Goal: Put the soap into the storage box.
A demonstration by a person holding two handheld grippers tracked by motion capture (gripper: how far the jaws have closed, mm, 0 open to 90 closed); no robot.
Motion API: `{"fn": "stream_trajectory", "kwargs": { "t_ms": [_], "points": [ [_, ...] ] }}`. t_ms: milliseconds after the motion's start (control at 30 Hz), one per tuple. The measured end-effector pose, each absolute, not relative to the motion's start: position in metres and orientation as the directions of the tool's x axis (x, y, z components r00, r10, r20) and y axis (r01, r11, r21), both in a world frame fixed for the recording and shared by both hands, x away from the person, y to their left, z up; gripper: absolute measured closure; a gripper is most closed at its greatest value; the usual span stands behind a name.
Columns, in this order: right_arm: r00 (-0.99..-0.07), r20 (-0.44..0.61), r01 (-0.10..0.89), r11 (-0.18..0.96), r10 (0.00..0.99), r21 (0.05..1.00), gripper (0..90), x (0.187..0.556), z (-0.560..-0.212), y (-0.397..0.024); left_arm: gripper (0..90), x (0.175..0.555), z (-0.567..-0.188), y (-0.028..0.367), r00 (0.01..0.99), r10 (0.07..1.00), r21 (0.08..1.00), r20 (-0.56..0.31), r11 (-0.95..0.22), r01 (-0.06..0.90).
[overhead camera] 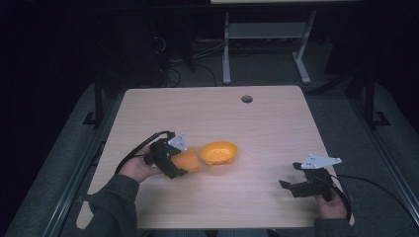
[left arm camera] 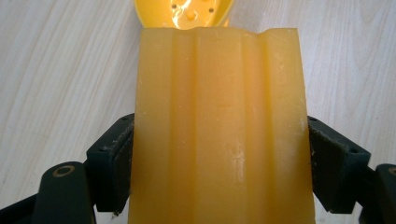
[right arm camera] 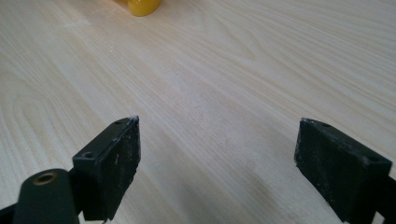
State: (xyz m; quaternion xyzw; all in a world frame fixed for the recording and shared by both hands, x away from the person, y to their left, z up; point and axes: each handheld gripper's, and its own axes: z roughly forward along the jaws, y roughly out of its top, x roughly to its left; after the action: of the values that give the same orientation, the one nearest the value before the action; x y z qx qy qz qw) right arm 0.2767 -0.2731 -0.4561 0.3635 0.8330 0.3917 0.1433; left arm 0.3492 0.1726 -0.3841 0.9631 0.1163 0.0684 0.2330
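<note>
Pale wood-grain counter (overhead camera: pixel 276 128), matt and smooth.
The ridged orange block (left arm camera: pixel 219 130) looks waxy and dull, the yellow bowl (left arm camera: pixel 184 13) glossy plastic; the black fingers (right arm camera: pixel 345 168) are matt, scuffed and dusty.

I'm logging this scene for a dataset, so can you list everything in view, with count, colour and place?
Cup: one, orange-yellow, ribbed, clamped between the left gripper's jaws, lying tilted with its mouth toward the bowl.
Bowl: one, orange-yellow, on the table just right of the cup; small bits lie inside it.
Table: one, light wood, with a round dark hole near its far edge.
Desk frame: one, grey, on the floor beyond the table.
Cables: several, dark, on the floor behind the table.
Left gripper: one, black, shut on the cup, left of the table's middle.
Right gripper: one, black, jaws wide apart, low over bare table at the near right.
Hands: two, in dark sleeves, at the near edge.
</note>
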Motion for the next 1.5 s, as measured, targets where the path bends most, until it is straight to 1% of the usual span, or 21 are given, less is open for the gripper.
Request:
{"fn": "stream_trajectory", "kwargs": {
  "t_ms": [767,1000,1267,1500],
  "points": [
    [-0.695,0.06,0.491,0.413,0.716,0.767,13.9,0.276,-0.455,-0.276,20.8,0.371,-0.369,0.146,0.973,0.214,0.457,0.093,-0.877,0.149],
    [-0.693,0.06,0.492,0.411,0.718,0.768,13.9,0.276,-0.455,-0.277,20.8,0.377,-0.363,0.135,0.975,0.191,0.457,0.112,-0.881,0.12],
    [-0.692,0.059,0.486,0.405,0.719,0.775,13.9,0.275,-0.453,-0.278,20.8,0.382,-0.361,0.124,0.978,0.18,0.463,0.1,-0.879,0.114],
    [-0.694,0.058,0.482,0.403,0.718,0.778,13.9,0.275,-0.453,-0.278,20.8,0.387,-0.36,0.11,0.981,0.16,0.455,0.108,-0.885,0.094]
  ]
}}
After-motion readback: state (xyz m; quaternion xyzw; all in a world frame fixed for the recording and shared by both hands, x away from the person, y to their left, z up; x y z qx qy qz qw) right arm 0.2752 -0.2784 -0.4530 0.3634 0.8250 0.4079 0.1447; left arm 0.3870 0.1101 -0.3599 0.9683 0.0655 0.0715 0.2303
